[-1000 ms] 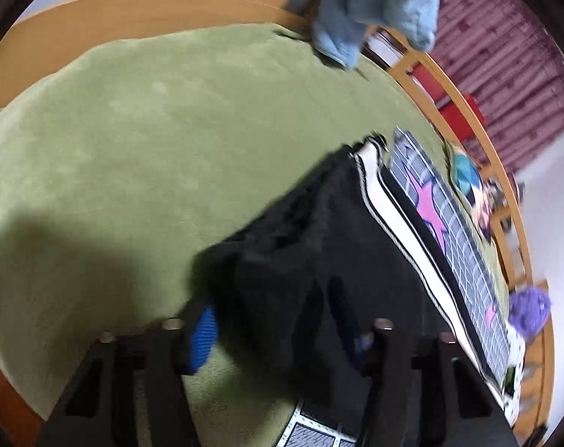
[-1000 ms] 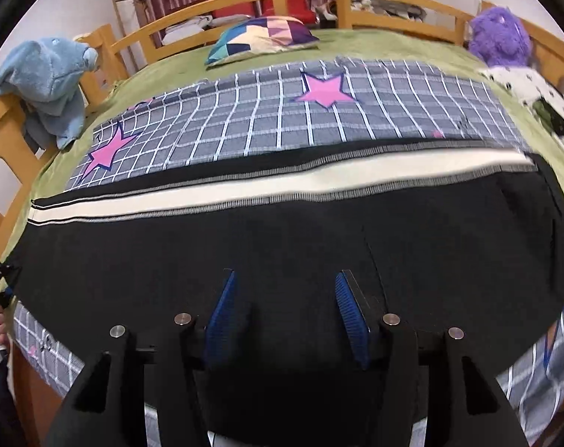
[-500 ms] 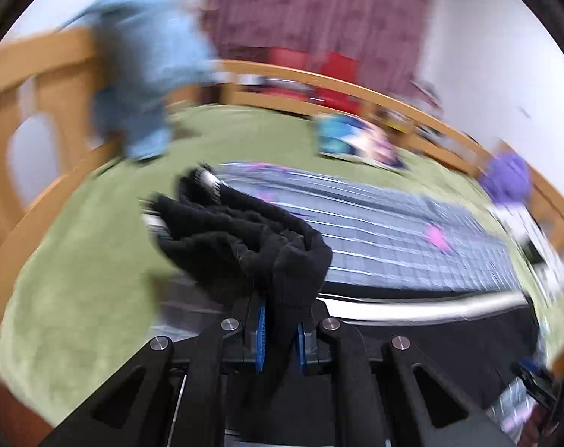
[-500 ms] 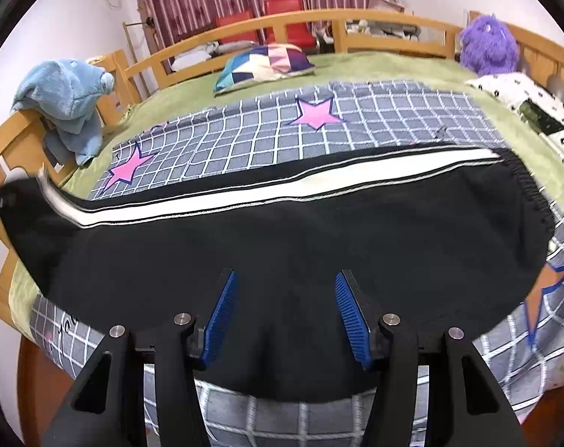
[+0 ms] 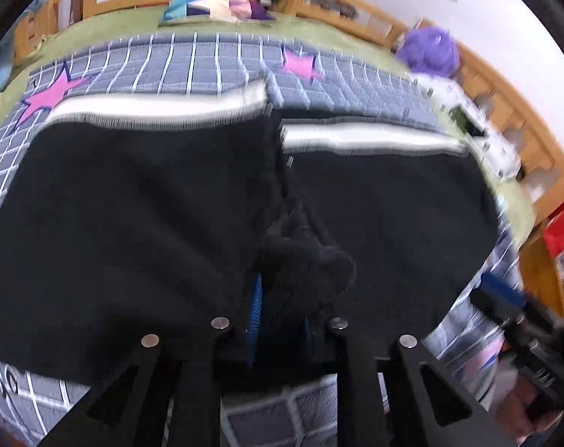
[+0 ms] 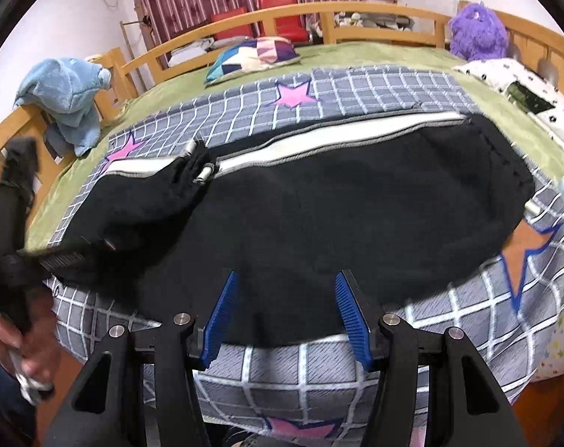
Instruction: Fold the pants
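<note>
Two grippers are mine; my left gripper (image 5: pixel 278 309) has a bunched wad of the black pants (image 6: pixel 337 201) between its blue pads, and its jaws are opening around that cloth; my right gripper (image 6: pixel 285 313) hangs with its jaws apart and nothing between them, its fingertips over the near edge of the pants; one end of the pants is folded over the rest, so the white side stripe (image 6: pixel 334 139) breaks in two offset runs; the pants lie on a grey checked blanket (image 6: pixel 375 89) with pink stars, spread over a green bed cover (image 6: pixel 356 56); further out sit a patchwork pillow (image 6: pixel 255 54), a purple plush toy (image 6: pixel 477 31) and a blue towel (image 6: pixel 67 97) slung on the wooden rail (image 6: pixel 356 15)
</note>
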Demonstrator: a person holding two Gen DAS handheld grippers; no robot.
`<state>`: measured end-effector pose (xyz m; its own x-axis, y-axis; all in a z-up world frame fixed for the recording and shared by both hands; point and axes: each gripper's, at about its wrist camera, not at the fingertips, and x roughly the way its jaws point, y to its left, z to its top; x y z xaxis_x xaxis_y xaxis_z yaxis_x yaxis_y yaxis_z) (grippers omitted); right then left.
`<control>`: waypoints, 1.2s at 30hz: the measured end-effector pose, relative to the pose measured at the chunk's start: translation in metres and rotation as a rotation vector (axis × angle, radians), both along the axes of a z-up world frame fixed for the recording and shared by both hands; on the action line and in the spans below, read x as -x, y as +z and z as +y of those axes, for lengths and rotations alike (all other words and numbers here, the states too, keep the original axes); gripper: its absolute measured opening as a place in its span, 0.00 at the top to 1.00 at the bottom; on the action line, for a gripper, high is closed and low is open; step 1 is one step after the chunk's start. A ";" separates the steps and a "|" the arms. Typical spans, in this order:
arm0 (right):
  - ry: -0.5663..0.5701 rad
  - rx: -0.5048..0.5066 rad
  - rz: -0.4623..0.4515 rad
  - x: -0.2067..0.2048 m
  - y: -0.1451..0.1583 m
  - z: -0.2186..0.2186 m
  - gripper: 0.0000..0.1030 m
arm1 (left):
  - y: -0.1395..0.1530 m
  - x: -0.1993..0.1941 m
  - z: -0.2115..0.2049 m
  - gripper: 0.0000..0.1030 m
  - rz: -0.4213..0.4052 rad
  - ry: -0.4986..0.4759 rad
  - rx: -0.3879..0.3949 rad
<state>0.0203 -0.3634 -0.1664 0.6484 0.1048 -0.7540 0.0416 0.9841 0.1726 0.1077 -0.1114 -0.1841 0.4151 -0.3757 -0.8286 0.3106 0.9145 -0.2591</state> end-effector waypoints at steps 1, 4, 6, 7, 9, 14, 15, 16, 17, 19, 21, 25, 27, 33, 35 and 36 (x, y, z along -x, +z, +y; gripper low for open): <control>0.011 -0.017 -0.004 0.000 -0.001 0.002 0.47 | 0.003 0.006 0.003 0.75 -0.013 -0.012 0.004; 0.044 -0.063 -0.019 -0.006 0.001 0.013 0.47 | 0.028 0.027 0.028 0.29 -0.087 -0.009 0.006; 0.069 -0.096 -0.026 -0.014 0.002 0.026 0.47 | 0.048 0.045 0.060 0.23 -0.177 0.042 0.021; 0.080 -0.109 -0.028 -0.019 0.002 0.032 0.47 | 0.054 0.050 0.073 0.23 -0.192 0.060 0.012; 0.106 -0.151 -0.035 -0.034 0.001 0.049 0.46 | 0.059 0.058 0.098 0.23 -0.192 0.091 0.000; 0.141 -0.199 0.025 -0.073 -0.019 0.088 0.38 | 0.054 0.064 0.165 0.23 -0.116 0.214 0.096; 0.126 -0.184 0.078 -0.085 -0.032 0.098 0.37 | 0.050 0.068 0.177 0.23 -0.105 0.226 0.113; 0.111 -0.178 0.111 -0.090 -0.042 0.102 0.37 | 0.046 0.071 0.187 0.23 -0.100 0.242 0.125; 0.086 -0.170 0.158 -0.097 -0.055 0.106 0.37 | 0.043 0.074 0.196 0.23 -0.100 0.260 0.134; 0.088 -0.149 0.113 -0.096 -0.056 0.113 0.78 | 0.033 0.076 0.208 0.23 -0.092 0.284 0.147; 0.149 -0.134 0.047 -0.088 -0.036 0.115 0.83 | 0.028 0.076 0.219 0.23 -0.076 0.297 0.164; 0.073 -0.176 -0.123 -0.060 0.013 0.076 0.85 | 0.021 0.076 0.232 0.23 -0.068 0.306 0.199; 0.049 -0.139 -0.080 -0.061 0.008 0.064 0.83 | 0.019 0.070 0.232 0.23 -0.064 0.302 0.212; 0.156 -0.061 0.125 -0.063 -0.042 0.082 0.65 | 0.015 0.043 0.212 0.23 -0.058 0.264 0.149; 0.169 -0.077 0.091 -0.052 -0.029 0.084 0.54 | 0.016 0.040 0.209 0.23 -0.068 0.266 0.115; 0.167 -0.127 0.061 -0.048 -0.024 0.082 0.49 | 0.016 0.038 0.209 0.23 -0.069 0.269 0.108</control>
<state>0.0680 -0.2817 -0.1900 0.5672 0.3042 -0.7653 -0.1064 0.9486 0.2981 0.0694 0.0977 -0.1682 0.5655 -0.3291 -0.7562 0.0811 0.9347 -0.3461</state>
